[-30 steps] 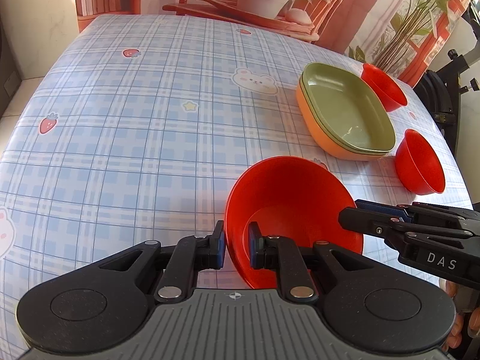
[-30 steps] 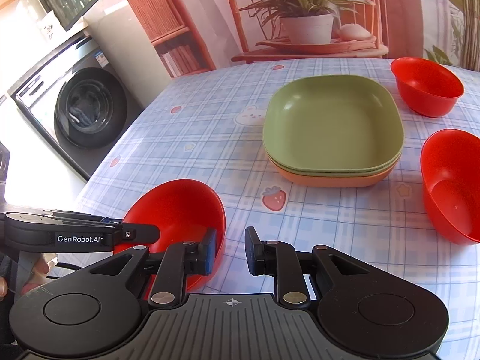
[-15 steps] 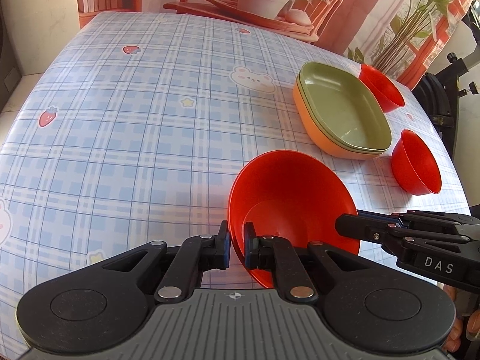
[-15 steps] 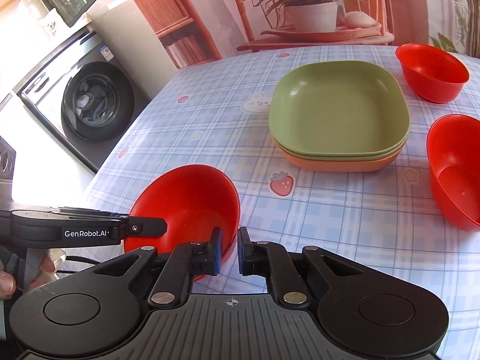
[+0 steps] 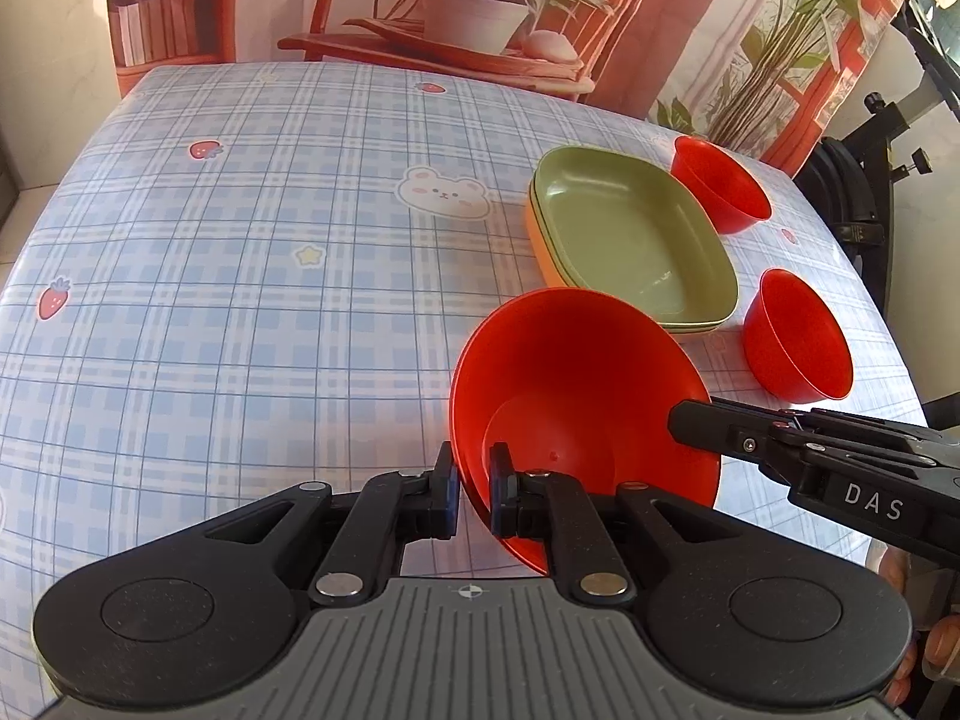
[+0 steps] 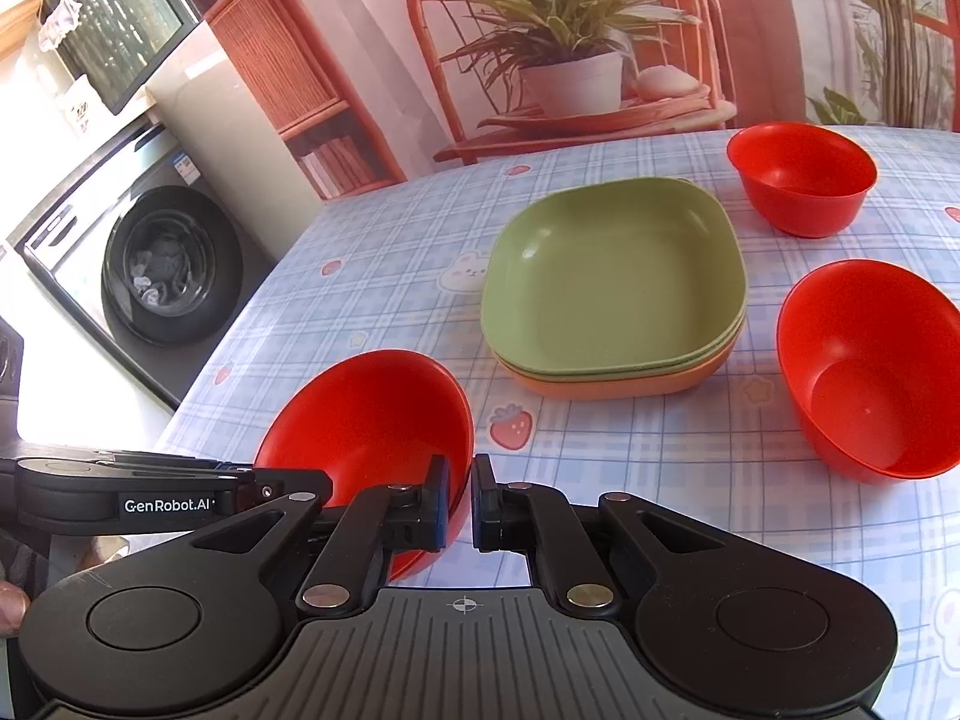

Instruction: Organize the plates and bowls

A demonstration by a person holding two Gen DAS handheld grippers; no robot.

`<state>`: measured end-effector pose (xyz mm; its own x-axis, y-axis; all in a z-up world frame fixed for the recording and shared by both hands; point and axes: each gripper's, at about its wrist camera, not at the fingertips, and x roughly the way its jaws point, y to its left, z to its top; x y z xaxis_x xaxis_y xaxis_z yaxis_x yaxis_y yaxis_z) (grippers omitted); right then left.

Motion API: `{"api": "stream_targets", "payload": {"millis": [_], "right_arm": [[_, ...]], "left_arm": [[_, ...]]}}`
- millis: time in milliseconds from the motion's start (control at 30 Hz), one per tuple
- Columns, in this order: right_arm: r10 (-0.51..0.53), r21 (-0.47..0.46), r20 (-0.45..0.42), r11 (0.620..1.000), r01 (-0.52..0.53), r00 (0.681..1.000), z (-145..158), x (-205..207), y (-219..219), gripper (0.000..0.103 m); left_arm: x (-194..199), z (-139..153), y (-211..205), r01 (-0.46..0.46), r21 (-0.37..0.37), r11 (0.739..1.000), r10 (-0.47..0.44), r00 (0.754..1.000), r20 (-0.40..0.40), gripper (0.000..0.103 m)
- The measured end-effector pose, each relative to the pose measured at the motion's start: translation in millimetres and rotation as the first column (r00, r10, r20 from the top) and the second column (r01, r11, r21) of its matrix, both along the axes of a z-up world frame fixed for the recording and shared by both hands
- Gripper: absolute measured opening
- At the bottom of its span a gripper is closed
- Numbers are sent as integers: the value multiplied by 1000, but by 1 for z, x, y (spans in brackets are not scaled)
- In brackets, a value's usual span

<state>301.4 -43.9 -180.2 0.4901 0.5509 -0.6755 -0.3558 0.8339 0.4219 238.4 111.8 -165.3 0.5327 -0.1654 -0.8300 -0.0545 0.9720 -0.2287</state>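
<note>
2 tools (image 5: pixel 470 498) (image 6: pixel 460 501) (both clamped), 1 bowl (image 5: pixel 576 384) rim

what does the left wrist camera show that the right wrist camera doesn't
Only the left wrist view shows the black stand past the table's right edge. Only the right wrist view shows the washing machine and the dark screen. Both show the near red bowl, clamped by the left gripper and the right gripper, the plate stack and two more red bowls.

a red bowl (image 5: pixel 576 396) sits tilted near the table's front edge — apparently raised; two more red bowls (image 6: pixel 801 177) (image 6: pixel 870 366) flank stacked green-over-orange plates (image 6: pixel 612 282).
</note>
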Motion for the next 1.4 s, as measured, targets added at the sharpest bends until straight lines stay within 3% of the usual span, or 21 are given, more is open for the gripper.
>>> {"api": "stream_targets", "payload": {"millis": [333,633,967,1400], "right_arm": [[-153,77,65,986,148,986,22,11,-49,6],[-340,112,98,938,329,935,23,24,-116,5],[-489,82,102,872,483,866,9,30,-181,5],[-525,66,42,850,522,850,-19,33,-192,6]], "left_arm": [[37,36,-43,126,36,991,-129,988,84,11],[80,43,-112,283,79,956,-291,946,143,10],[124,25,-181,422,69,904,-427,898,106,10],[133,0,-197,456,129,881,-465,884,45,11]]}}
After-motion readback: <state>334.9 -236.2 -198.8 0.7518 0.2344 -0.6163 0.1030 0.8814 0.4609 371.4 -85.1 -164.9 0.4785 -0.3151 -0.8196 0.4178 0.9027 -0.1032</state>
